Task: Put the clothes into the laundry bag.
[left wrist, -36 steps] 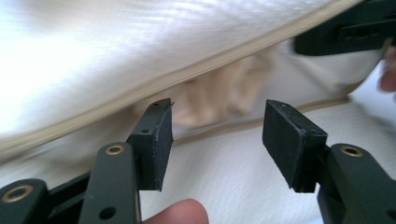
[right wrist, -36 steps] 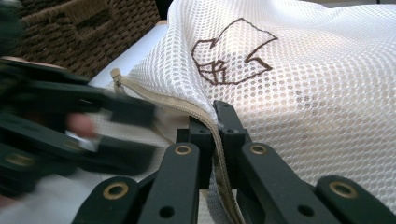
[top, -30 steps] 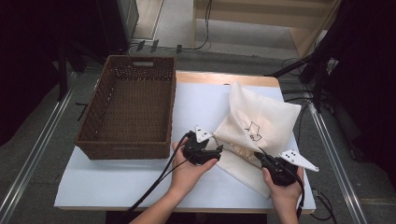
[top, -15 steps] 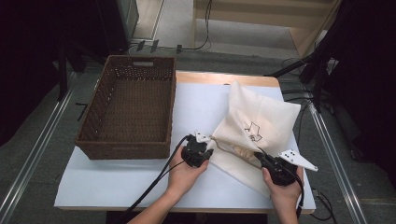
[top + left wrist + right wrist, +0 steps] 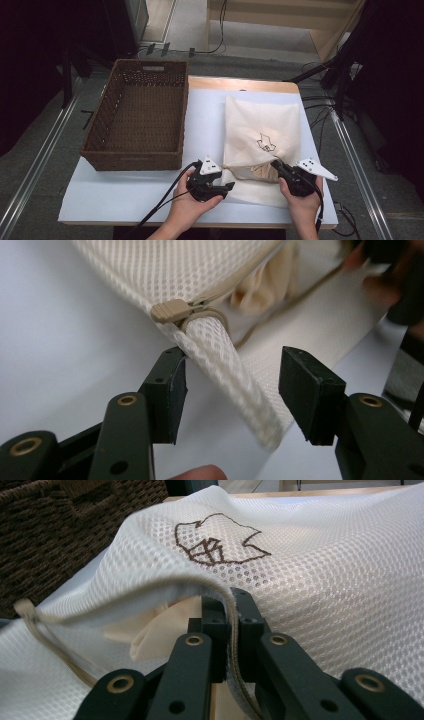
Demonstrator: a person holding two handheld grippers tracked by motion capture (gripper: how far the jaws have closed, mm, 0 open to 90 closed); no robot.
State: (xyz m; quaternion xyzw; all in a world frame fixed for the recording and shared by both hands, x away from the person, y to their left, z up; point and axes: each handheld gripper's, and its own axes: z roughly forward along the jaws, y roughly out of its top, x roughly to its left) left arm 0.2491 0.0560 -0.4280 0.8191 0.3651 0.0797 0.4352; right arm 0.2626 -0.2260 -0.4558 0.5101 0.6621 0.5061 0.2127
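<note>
White mesh laundry bag (image 5: 261,135) on pale table (image 5: 125,192), wicker basket (image 5: 137,117) beside.
Right gripper (image 5: 278,166) clamped on bag's opening edge; left gripper (image 5: 226,186) just opened, half-open around loose corner.

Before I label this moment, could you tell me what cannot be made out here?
- What the cream cloth inside the mesh bag is: the mesh covers most of it.
- Bag's near corner, left gripper view: blurred.
- Right gripper's pads: hidden by the bag edge clamped between them.
- Basket floor near the front: hidden by its wall.
</note>
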